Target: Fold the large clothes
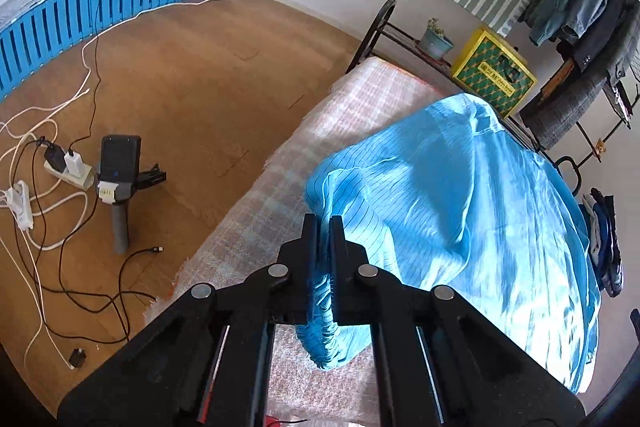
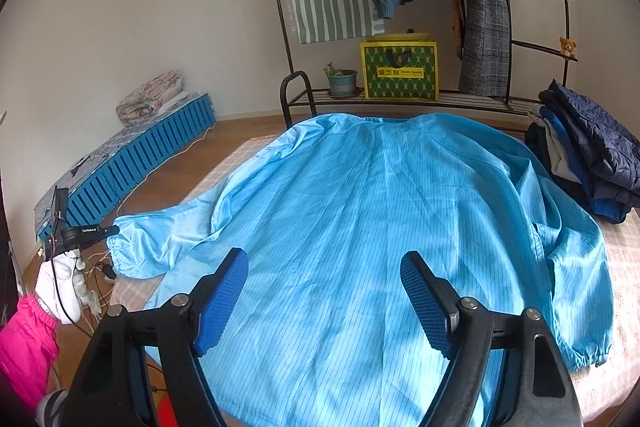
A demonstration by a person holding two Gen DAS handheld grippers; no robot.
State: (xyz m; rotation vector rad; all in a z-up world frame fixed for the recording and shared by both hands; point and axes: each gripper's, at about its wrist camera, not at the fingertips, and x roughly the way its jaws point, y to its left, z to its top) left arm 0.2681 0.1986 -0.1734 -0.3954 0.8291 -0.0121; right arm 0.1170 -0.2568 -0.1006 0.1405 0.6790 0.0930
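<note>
- The left gripper (image 1: 323, 223) is clamping tight on the gathered cuff (image 1: 322, 311) of the blue garment (image 1: 460, 195), the sleeve hanging bunched between its fingers.
- The right gripper (image 2: 324, 269) is hovering with jaws wide apart over the garment's lower middle, nothing between the pads.
- The garment is lying spread on the checked table cover (image 1: 360, 99), beside a pile of dark clothes (image 2: 588, 163).

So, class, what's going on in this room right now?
A person with a gripper in each hand is folding a big blue garment spread on a covered table. The left gripper is shut on the gathered cuff of one sleeve and lifts it off the table. The right gripper hangs open above the garment's lower part, gripping nothing. No fold is laid yet.
</note>
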